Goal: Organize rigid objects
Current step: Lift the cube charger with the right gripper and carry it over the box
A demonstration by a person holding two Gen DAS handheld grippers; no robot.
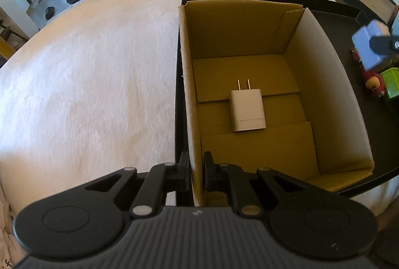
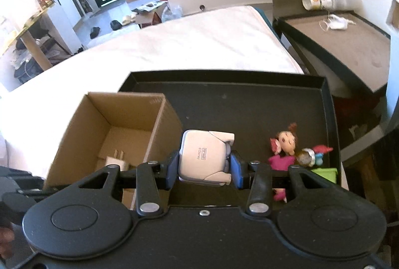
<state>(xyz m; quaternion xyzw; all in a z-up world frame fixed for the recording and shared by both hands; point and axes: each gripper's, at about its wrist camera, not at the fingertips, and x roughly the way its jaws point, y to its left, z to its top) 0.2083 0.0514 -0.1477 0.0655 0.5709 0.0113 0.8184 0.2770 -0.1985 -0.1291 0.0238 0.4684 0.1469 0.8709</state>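
Presently, findings run from the near field outward.

Right hand-held gripper (image 2: 205,170): clenched on a white figurine base (image 2: 203,157), blue pads against its two sides; printed underside faces the camera. The piece hangs clear of the tray floor.

Held piece, axis: its longer side runs across the jaws, the stubby legs (image 2: 223,138) pointing away and to the right in the right wrist view.

Left hand-held gripper (image 1: 196,173): fully closed on the near wall of the cardboard box (image 1: 192,99), one finger outside and one inside the wall. Judged to be steadying the box.

Deciding relation: the box opening lies to the left of the right hand-held gripper and lower than the held piece, just beside it. The right hand is the one that carries; the left is already occupied at the box rim. Judged next need: a short sideways carry over the box's right wall (image 2: 159,134), then a lowering.

Box contents: a white wall charger (image 1: 247,110) lies flat near the middle of the floor, prongs pointing toward the far wall. Room remains on either side of it.

Black tray (image 2: 249,104): carries the box at its left; at its right lie a doll figure (image 2: 284,147), a small ring-shaped piece (image 2: 308,155) and a green block (image 2: 325,173), close together, not yet sorted.

Support: the tray rests on a bed (image 1: 87,69) with a pale cover.

Risk, judged: the held piece could clip the box wall if carried too low.
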